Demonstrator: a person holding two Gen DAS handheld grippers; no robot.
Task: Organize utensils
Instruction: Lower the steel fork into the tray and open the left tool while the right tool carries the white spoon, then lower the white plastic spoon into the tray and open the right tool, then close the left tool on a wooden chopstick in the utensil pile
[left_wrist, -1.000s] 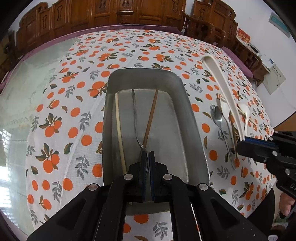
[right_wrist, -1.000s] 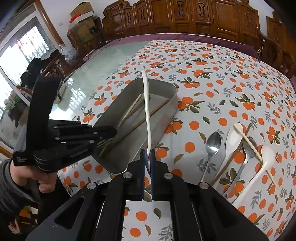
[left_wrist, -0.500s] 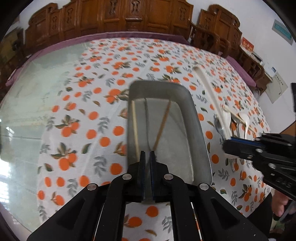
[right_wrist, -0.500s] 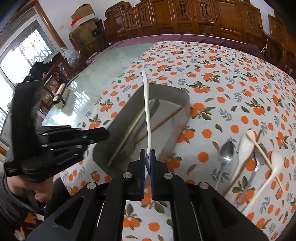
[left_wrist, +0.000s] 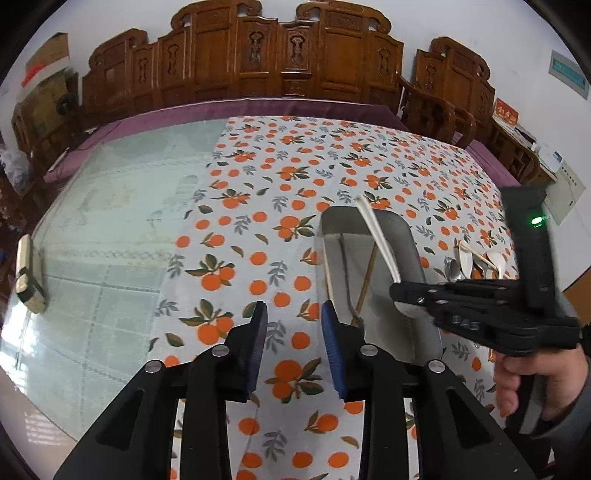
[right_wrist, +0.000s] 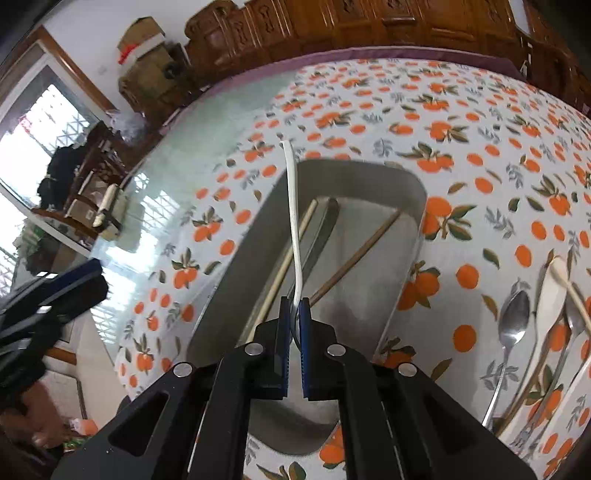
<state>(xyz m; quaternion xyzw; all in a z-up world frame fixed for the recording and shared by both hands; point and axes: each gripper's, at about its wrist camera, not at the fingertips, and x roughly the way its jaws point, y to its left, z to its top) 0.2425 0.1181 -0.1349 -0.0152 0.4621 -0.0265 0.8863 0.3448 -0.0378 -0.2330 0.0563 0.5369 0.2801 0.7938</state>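
A metal tray (right_wrist: 417, 206) (left_wrist: 413, 236) sits on the orange-print tablecloth and holds a pale chopstick (right_wrist: 284, 266), a brown chopstick (right_wrist: 362, 251) and a metal utensil (right_wrist: 325, 229). My right gripper (right_wrist: 294, 306) is shut on a white spoon (right_wrist: 293, 206), held over the tray with its handle pointing away; the spoon also shows in the left wrist view (left_wrist: 376, 236). My left gripper (left_wrist: 293, 325) is open and empty, left of the tray over the cloth.
Several loose spoons and chopsticks (right_wrist: 546, 314) lie on the cloth right of the tray. A small pale block (left_wrist: 27, 273) sits on the glass tabletop at the left. Carved wooden chairs (left_wrist: 277, 59) line the far edge.
My left gripper let go of the metal utensil in the tray, opened and pulled back to the left. My right gripper carried the white spoon over the tray.
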